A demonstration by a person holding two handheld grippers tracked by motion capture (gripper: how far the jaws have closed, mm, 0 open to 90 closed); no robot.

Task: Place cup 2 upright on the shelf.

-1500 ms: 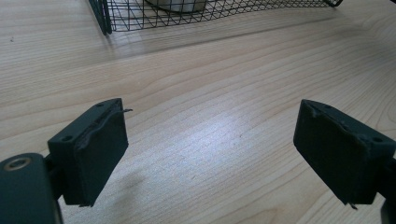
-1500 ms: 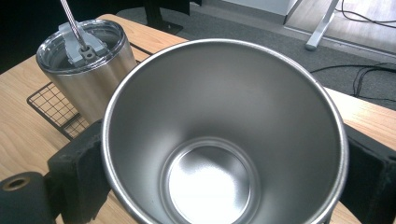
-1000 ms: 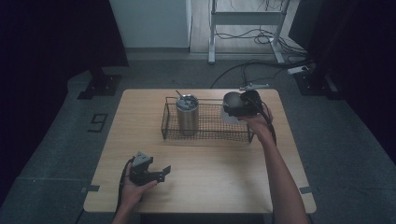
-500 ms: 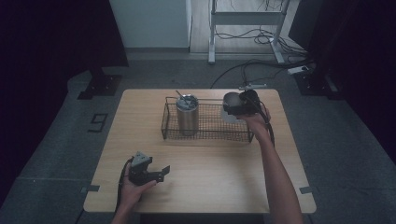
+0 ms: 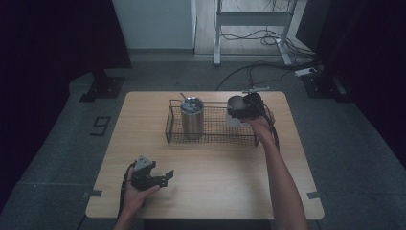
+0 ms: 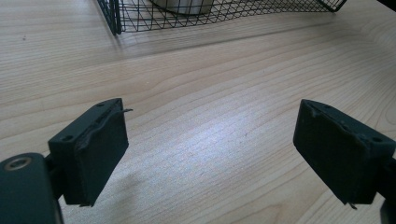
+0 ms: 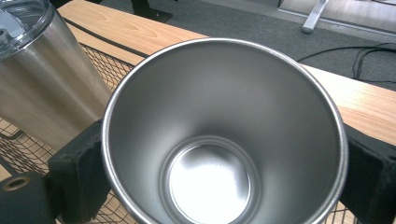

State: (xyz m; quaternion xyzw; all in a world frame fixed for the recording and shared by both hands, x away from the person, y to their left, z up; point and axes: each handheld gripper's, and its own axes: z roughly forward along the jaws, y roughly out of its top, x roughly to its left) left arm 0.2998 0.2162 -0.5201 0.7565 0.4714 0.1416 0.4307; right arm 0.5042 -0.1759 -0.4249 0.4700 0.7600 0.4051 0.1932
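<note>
An open steel cup (image 7: 224,135) sits between the jaws of my right gripper (image 5: 239,109), which is shut on it above the right end of a black wire basket (image 5: 210,139). The cup (image 5: 234,106) is empty and shiny inside. A lidded steel tumbler (image 5: 192,117) with a straw stands upright in the basket's left part; it also appears at the left of the right gripper view as the tumbler (image 7: 42,79). My left gripper (image 5: 165,176) rests low over the near left of the table, open, with bare wood between its pads (image 6: 100,149).
The wooden table (image 5: 215,187) has bare room in front of the basket. The basket's near wire edge (image 6: 210,11) lies ahead of the left gripper. Beyond the table are a dark floor, cables (image 5: 249,67) and a white desk frame (image 5: 249,19).
The right gripper with the cup has shifted slightly over the basket's right end. The left gripper has stayed in place.
</note>
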